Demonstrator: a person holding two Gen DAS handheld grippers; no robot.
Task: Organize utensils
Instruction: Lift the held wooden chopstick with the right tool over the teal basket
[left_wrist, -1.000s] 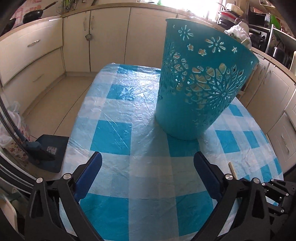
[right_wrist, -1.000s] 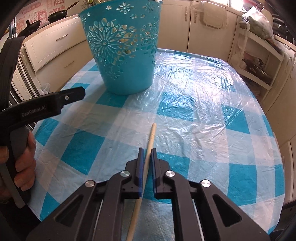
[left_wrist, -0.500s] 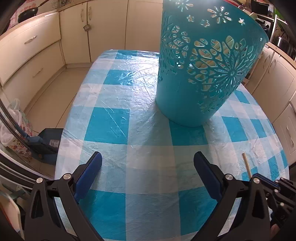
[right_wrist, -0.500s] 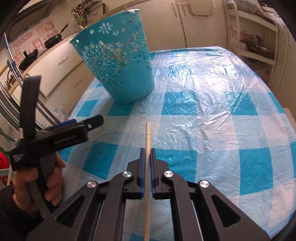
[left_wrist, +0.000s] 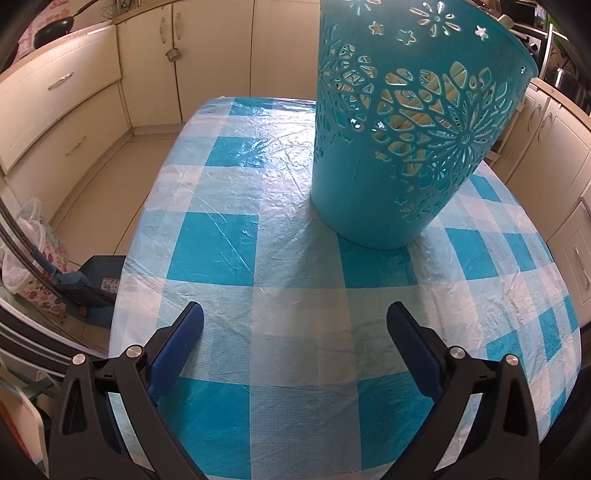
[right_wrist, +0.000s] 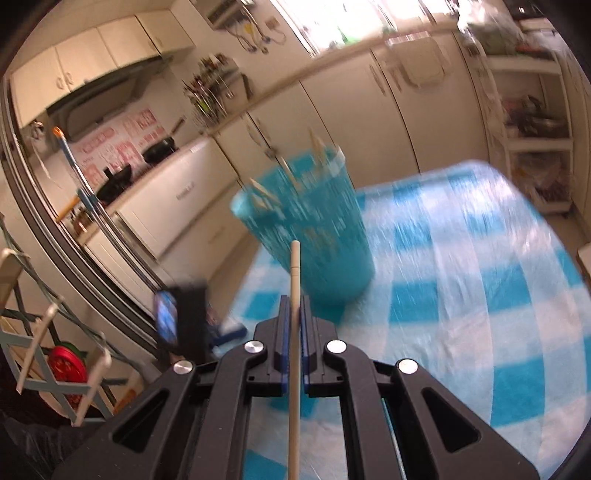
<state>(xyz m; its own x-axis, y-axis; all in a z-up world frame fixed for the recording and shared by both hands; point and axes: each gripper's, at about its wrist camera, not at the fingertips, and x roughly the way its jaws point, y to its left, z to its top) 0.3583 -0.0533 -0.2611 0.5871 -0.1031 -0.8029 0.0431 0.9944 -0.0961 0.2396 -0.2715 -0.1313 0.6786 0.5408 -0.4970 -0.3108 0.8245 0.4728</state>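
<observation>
- A pale wooden stick (right_wrist: 294, 332) is seen clamped between the blue pads of the right gripper (right_wrist: 294, 306), its long axis running straight along the fingers and its rounded tip pointing forward toward the turquoise basket (right_wrist: 314, 240)
- The stick is held lengthwise, with one end projecting past the fingertips and the rest passing back between the jaws and out of the frame's lower edge
- The stick is carried above the blue-and-white checked tablecloth (right_wrist: 480, 295), clear of its surface
- Other wooden handles are seen standing in the perforated basket (left_wrist: 402, 125), which rests upright on the tablecloth (left_wrist: 258, 258)
- The left gripper (left_wrist: 295, 332) is shown with jaws spread wide and nothing between them, near the table's front edge, short of the basket
</observation>
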